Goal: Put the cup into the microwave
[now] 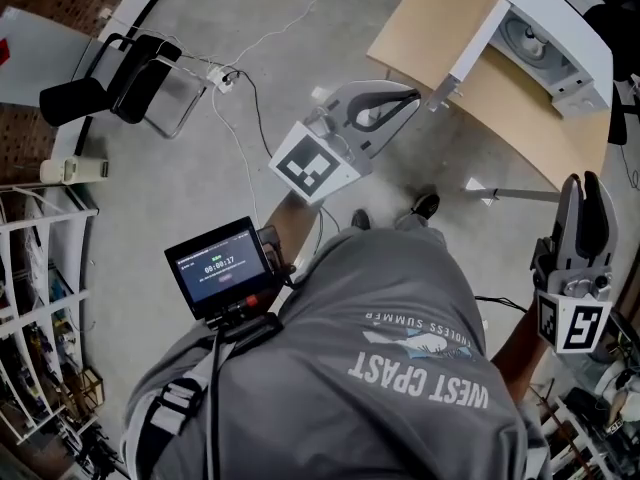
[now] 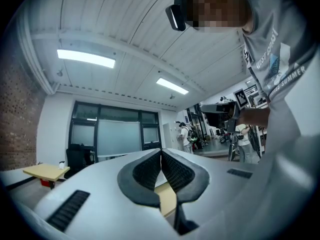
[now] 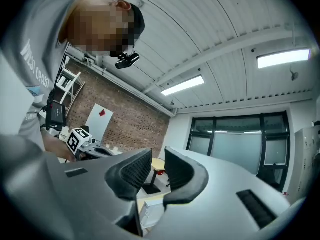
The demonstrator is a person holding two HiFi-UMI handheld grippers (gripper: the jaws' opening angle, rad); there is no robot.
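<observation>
— Left gripper view first: shows the left gripper (image 2: 161,154) with pads pressed flat together, nothing pinched. Why shut on air?
— Probably just resting; needs no grip with nothing to carry. Points level, tips near the edge of the table (image 1: 500,98) in the head view.
— And the right gripper (image 3: 158,158)?
— Stands narrowly apart, a slim gap, likewise empty. Hangs by the person's side in the head view, off the table's edge, tips aimed roughly toward the microwave (image 1: 580,43).
— Any sign of the cup?
— Hard to say. Sits in neither set of jaws, nor anywhere on the visible tabletop. Could be that round shape (image 1: 523,36) inside the microwave's open front, or merely the turntable; too small to tell.
— Why leave the door (image 1: 480,38) swung out?
— Keeps the cavity reachable, seemingly. Fits either a cup already set in or one yet to come.
— Next move, then?
— Depends on that round shape. If cup: calls for pushing the door closed, and suits shut or near-shut jaws, used as a blunt pusher. If not: means finding the cup first, then opening wide enough to take it without tipping.
</observation>
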